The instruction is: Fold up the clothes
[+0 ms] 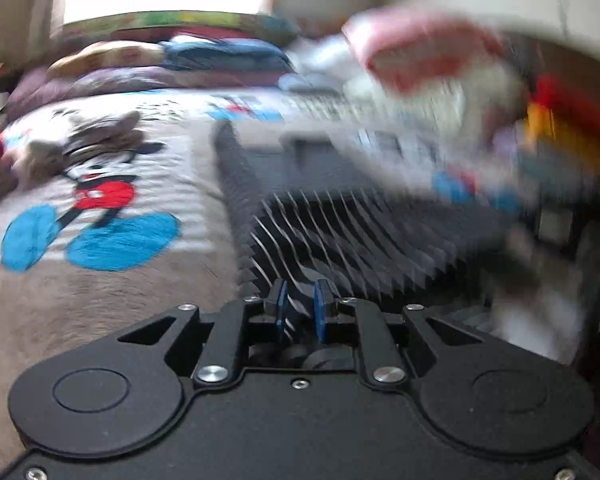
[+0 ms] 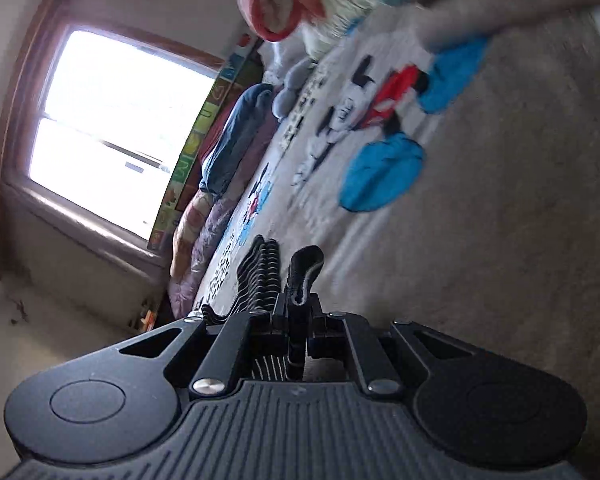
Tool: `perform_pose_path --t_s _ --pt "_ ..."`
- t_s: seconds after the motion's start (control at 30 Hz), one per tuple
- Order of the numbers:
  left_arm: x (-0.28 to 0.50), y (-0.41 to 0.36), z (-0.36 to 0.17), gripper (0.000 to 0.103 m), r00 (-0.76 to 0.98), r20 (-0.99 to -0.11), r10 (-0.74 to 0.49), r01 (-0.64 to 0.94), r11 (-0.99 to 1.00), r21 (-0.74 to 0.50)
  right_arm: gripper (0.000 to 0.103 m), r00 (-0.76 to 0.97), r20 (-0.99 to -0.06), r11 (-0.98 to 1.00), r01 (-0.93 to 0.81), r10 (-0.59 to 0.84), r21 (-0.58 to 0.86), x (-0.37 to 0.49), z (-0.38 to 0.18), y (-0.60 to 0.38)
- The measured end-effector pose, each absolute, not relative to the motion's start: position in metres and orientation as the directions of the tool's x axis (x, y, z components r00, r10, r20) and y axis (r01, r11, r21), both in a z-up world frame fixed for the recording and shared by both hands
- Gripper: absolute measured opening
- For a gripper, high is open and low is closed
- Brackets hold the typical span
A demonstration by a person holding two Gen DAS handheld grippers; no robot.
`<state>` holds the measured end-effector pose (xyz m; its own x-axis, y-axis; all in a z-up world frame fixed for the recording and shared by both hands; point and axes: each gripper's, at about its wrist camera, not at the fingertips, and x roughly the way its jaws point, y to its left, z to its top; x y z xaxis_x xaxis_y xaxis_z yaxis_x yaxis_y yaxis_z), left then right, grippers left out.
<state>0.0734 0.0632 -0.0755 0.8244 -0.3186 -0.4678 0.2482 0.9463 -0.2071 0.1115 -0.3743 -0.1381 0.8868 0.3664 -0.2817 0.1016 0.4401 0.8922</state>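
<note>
While my left claw (image 1: 299, 312) pinches the dark striped garment (image 1: 340, 240) at frame centre, my right claw (image 2: 298, 312) clenches its hem above the cartoon blanket (image 2: 500, 200).

Fuzzy, matt blanket (image 1: 100, 300); dark striped cloth garment (image 1: 340, 240); matt black plastic left gripper (image 1: 300, 312) with shiny metal screws.

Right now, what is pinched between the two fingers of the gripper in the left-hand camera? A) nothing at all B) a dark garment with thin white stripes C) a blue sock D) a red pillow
B: in the left wrist view the left gripper is closed on the dark striped garment, whose pinstriped cloth fans out from between its blue pads over the cartoon blanket.
</note>
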Motion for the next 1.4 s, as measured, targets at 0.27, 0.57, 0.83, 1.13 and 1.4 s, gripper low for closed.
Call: perform_pose_path --t_s 0.27,0.57,0.83,1.13,1.4 --pt "0.083 0.097 -0.075 0.012 0.857 -0.445 -0.259 0.078 0.92 -0.384 0.01 0.88 -0.204 0.416 0.009 0.428 0.909 0.123 -0.145 -0.375" --pt "0.104 0.064 -0.077 0.012 0.818 -0.518 -0.25 0.125 0.956 -0.264 0.01 0.873 -0.175 0.402 -0.026 0.456 0.915 0.126 -0.155 -0.383" --pt "0.191 0.066 -0.059 0.02 0.794 -0.563 -0.228 0.126 0.969 -0.215 0.01 0.872 -0.168 0.385 -0.025 0.46 0.923 0.124 -0.164 -0.39" --pt "0.289 0.054 -0.065 0.02 0.767 -0.61 -0.197 0.141 0.98 -0.14 0.009 0.887 -0.13 0.348 -0.037 0.443 0.937 0.109 -0.166 -0.398" --pt "0.328 0.04 -0.077 0.02 0.755 -0.626 -0.195 0.2 0.978 -0.064 0.009 0.898 -0.138 0.336 -0.012 0.418 0.942 0.098 -0.171 -0.402"
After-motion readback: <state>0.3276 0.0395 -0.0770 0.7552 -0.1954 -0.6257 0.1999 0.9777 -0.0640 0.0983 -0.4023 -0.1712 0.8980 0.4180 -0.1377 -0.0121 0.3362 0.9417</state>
